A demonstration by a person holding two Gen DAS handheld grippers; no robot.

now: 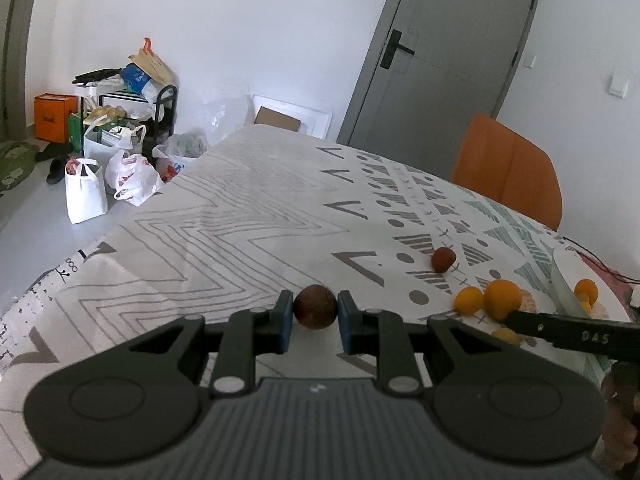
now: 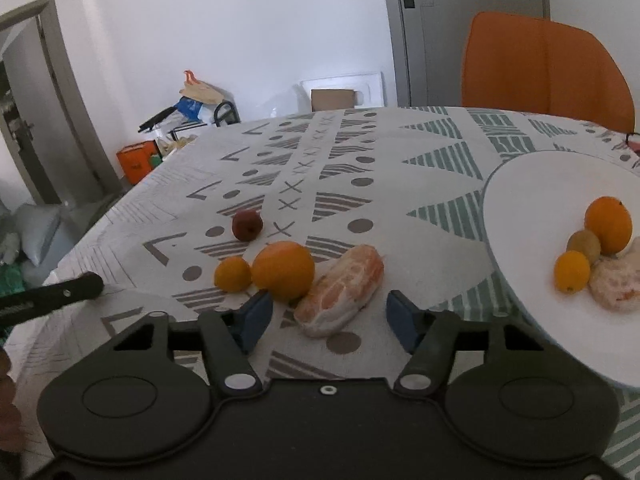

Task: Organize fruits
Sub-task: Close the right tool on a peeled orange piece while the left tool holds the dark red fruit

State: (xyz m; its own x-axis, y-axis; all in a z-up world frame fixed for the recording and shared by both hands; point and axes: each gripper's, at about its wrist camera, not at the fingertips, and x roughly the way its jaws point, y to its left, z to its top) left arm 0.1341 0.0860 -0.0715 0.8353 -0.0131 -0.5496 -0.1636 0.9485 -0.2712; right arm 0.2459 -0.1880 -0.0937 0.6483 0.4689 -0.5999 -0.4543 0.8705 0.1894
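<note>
we've got the left gripper (image 1: 315,317) with its jaws closed snug on a dark brown fruit (image 1: 315,306), blue pads touching it on both sides, held just over the patterned worktop (image 1: 248,216). over on the other hand, the right gripper (image 2: 328,317) has its jaws spread wide and holding nothing, lined up either side of the near end of the peeled citrus (image 2: 340,291) lying on the cloth.

just beside that citrus sits a big orange (image 2: 283,270), touching or nearly so, with a small orange (image 2: 233,273) tucked against its left, and a reddish fruit (image 2: 247,225) a little further toward the far edge. the white plate (image 2: 536,200) is at the right edge of the worktop, already carrying an orange (image 2: 609,224), a kiwi (image 2: 583,245), a small yellow-orange fruit (image 2: 572,272) and another peeled piece (image 2: 616,285).

what could go wrong? the brown fruit is round and pinched only at its widest line, so a jolt could pop it out and send it rolling. the peeled citrus looks soft; we reckon a hard squeeze would crush it, and the left finger may nudge the big orange away.

the citrus runs long from near-left to far-right, its far end aimed roughly toward the plate.
</note>
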